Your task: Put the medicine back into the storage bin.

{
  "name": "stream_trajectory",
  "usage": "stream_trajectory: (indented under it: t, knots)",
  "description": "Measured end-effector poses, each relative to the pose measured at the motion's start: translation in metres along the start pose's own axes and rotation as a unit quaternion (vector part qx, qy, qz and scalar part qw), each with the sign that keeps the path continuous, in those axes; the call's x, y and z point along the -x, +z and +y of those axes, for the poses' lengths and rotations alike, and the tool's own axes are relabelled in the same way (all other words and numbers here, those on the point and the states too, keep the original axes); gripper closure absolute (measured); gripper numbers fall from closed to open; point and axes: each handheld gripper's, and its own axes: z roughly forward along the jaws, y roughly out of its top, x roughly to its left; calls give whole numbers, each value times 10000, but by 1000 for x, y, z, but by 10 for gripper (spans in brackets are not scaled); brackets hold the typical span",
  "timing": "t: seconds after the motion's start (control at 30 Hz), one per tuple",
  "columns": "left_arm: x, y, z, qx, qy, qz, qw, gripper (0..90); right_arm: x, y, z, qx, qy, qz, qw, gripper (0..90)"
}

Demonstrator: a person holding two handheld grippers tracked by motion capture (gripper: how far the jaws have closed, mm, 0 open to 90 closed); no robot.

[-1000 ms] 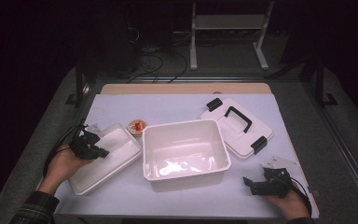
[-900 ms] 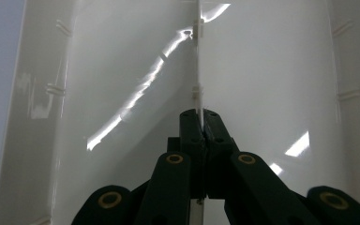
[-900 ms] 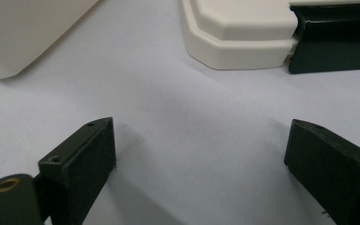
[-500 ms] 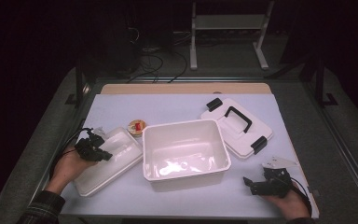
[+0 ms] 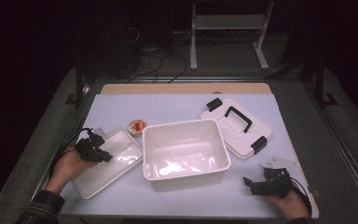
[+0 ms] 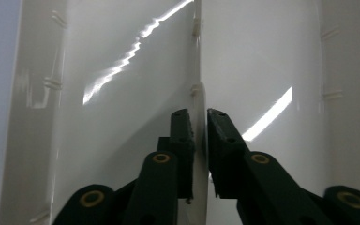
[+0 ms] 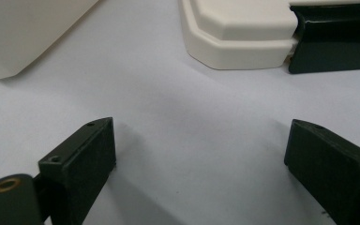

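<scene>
- High view: a white bin [image 5: 185, 151] sits open in the middle of the table [image 5: 177, 107], which is covered in pale lilac.
- Its lid [image 5: 237, 127], with a black handle and 2 black clips, lies flat on the table just right of the bin and behind it.
- A shallow white tray [image 5: 107, 161] lies at an angle against the bin's left side, reaching toward the near left edge of the table.
- A small round thing with red on it [image 5: 136, 127] sits just behind the tray, near the bin's back left corner; I can't make out what it is.
- The left claw [image 5: 93, 150] is over the tray's left rim, held in the person's left hand [image 5: 67, 165], with a plaid sleeve [image 5: 39, 210] at the bottom edge.
- The right claw [image 5: 256, 185] rests low at the near right of the table, well apart from the bin, in the right hand [image 5: 286, 203]. A small paper tag [image 5: 276, 162] lies just behind it.
- Left gripper view: the left claw [image 6: 200, 124] is nearly closed, its 2 jaws pinching a thin upright wall of the tray [image 6: 122, 93]. Glossy white surfaces fall away on both sides.
- Right gripper view: the right claw [image 7: 201, 154] is spread wide with nothing in it, only bare table [image 7: 187, 140] between the jaws. Ahead lie a corner of the lid [image 7: 236, 33] with 1 black clip [image 7: 333, 37], and the bin's edge [image 7: 23, 28] at the upper left.
</scene>
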Motion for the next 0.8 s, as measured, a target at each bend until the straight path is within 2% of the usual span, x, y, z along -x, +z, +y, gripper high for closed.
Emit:
stream_trajectory:
  t: [0.2,0.4,0.6,0.8]
  knots:
    - [-1,-13,10,-15,-57,-11,10000,646,0,0,0,0,-2,1,10000,86]
    - [-4,-23,27,-32,-88,-29,10000,500,0,0,0,0,0,2,10000,86]
    - [-8,-30,46,-18,-25,16,10000,397,0,0,0,0,0,2,10000,86]
    - [-10,-30,69,3,90,56,9999,311,0,0,0,0,0,3,10000,86]
